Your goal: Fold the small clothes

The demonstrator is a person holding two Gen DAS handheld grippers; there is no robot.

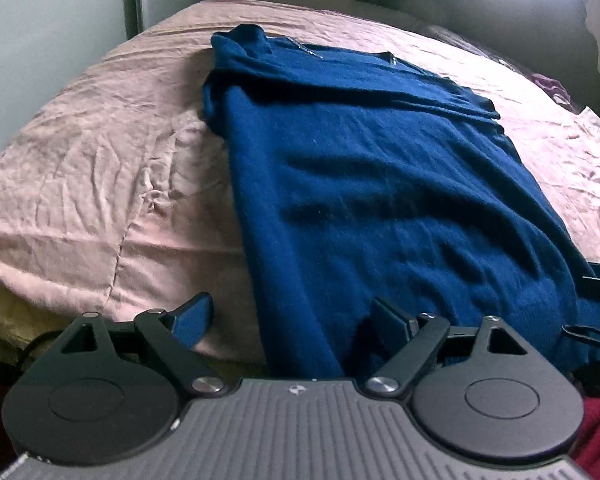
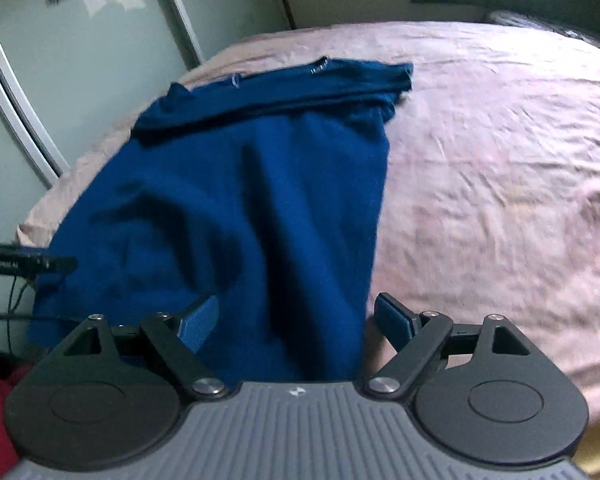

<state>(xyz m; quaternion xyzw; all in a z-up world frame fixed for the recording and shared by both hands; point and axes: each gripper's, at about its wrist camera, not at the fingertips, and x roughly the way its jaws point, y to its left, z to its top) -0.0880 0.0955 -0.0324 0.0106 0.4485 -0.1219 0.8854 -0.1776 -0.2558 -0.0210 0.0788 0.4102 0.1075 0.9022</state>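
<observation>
Both wide-spread tongs, left and right, hover empty over a fuzzy blue garment on wrinkled pink sheet.

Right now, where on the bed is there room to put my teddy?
The pink sheet is bare to the right of the blue garment, and a wrinkled strip lies free on its other side, toward the wardrobe. The near edge is crowded by both grippers.

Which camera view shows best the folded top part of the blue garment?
The left wrist view shows it best: the blue garment is sharp there, and its folded top band lies whole across the pink bedsheet. The right wrist view shows the same band too, but blurred.
</observation>
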